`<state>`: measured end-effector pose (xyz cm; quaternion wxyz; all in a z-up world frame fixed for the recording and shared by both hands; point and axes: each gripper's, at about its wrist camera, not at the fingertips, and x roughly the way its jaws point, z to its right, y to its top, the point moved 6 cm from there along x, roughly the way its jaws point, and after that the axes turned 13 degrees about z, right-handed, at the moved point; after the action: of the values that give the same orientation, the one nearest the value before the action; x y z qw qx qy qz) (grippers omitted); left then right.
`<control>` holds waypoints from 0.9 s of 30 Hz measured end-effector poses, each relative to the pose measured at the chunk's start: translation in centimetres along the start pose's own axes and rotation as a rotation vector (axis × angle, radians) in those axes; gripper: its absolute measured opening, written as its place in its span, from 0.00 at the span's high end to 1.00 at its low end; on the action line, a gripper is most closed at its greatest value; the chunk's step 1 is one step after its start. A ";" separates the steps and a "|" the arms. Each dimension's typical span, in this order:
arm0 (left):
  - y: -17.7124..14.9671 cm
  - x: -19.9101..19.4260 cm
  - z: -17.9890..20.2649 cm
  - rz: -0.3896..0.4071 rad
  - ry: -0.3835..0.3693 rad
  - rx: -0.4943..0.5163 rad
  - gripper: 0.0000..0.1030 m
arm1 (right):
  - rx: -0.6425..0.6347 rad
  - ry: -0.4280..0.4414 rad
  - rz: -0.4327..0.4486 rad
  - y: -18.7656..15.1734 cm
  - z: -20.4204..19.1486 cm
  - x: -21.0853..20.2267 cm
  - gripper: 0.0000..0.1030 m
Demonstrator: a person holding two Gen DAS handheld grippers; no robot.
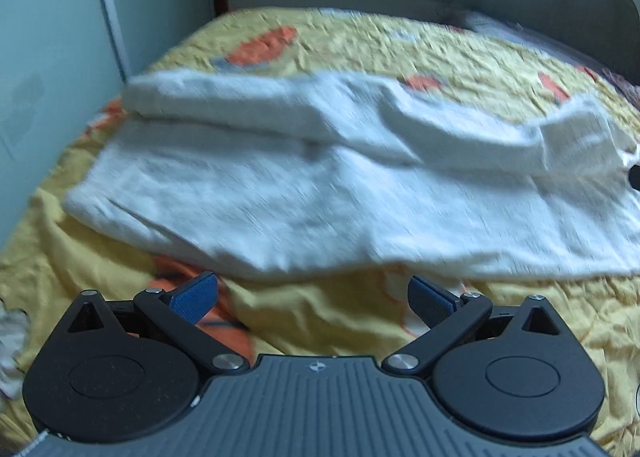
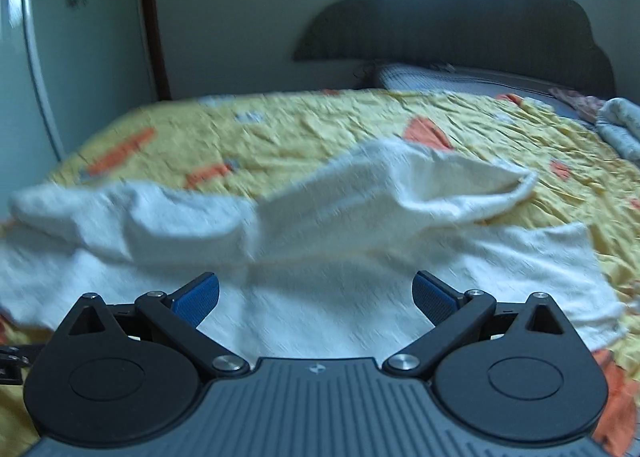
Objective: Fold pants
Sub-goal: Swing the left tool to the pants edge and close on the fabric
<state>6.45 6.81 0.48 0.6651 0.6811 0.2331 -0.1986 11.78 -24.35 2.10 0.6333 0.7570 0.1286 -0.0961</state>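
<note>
White pants [image 1: 320, 185] lie across a yellow bedspread with orange patches [image 1: 360, 41], one layer folded loosely over the other along the far side. My left gripper [image 1: 314, 297] is open and empty, just short of the pants' near edge. In the right wrist view the pants [image 2: 320, 257] spread left to right, with a raised folded part [image 2: 420, 185] at the back. My right gripper [image 2: 316, 297] is open and empty, held over the near part of the pants. Both views are blurred by motion.
A dark scalloped headboard [image 2: 460, 17] and a grey pillow [image 2: 460, 77] stand at the far end. A pale wardrobe door [image 1: 48, 57] runs along the left side. A rolled light cloth [image 2: 620, 125] lies at the far right. Crumpled cloth [image 1: 10, 345] sits at the left edge.
</note>
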 end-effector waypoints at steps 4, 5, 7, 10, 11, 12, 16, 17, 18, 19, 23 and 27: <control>4.6 -0.7 -3.8 0.155 0.078 0.028 0.00 | 0.176 0.151 0.283 2.1 0.3 -1.9 0.00; 5.7 -0.5 -5.0 0.201 0.106 0.031 0.00 | 0.175 0.166 0.320 2.6 0.2 -2.0 0.00; 7.9 0.5 -7.7 0.293 0.150 0.027 0.00 | 0.131 0.185 0.335 3.7 -0.4 -1.5 0.00; 10.6 3.9 -12.2 0.316 0.141 -0.059 0.00 | 0.055 0.187 0.321 4.7 -1.3 -0.3 0.00; 11.4 5.2 -13.6 0.307 0.118 -0.108 0.00 | 0.038 0.189 0.318 4.8 -1.6 0.1 0.00; 12.2 6.5 -14.9 0.298 0.098 -0.155 0.00 | 0.021 0.197 0.314 4.8 -1.8 0.5 0.00; 15.7 11.8 -18.3 0.275 0.011 -0.243 0.00 | -0.044 0.213 0.283 4.4 -3.0 1.8 0.00; 16.4 13.3 -18.7 0.251 -0.010 -0.233 0.00 | -0.054 0.217 0.275 4.1 -3.3 2.0 0.00; 16.9 14.7 -18.9 0.223 -0.025 -0.217 0.01 | -0.063 0.221 0.266 4.0 -3.6 2.3 0.00; 17.2 16.3 -19.0 0.185 -0.046 -0.200 0.01 | -0.069 0.226 0.255 3.8 -3.8 2.6 0.00; 16.6 21.8 -18.8 0.010 -0.114 -0.155 0.01 | -0.100 0.237 0.203 2.7 -4.6 4.3 0.00; 14.9 25.0 -17.9 -0.119 -0.123 -0.102 0.09 | -0.143 0.237 0.156 1.8 -5.3 6.1 0.00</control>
<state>34.76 25.92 -1.27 0.6991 0.6177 0.2419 -0.2670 18.06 -19.01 2.86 0.6717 0.7236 0.1497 0.0531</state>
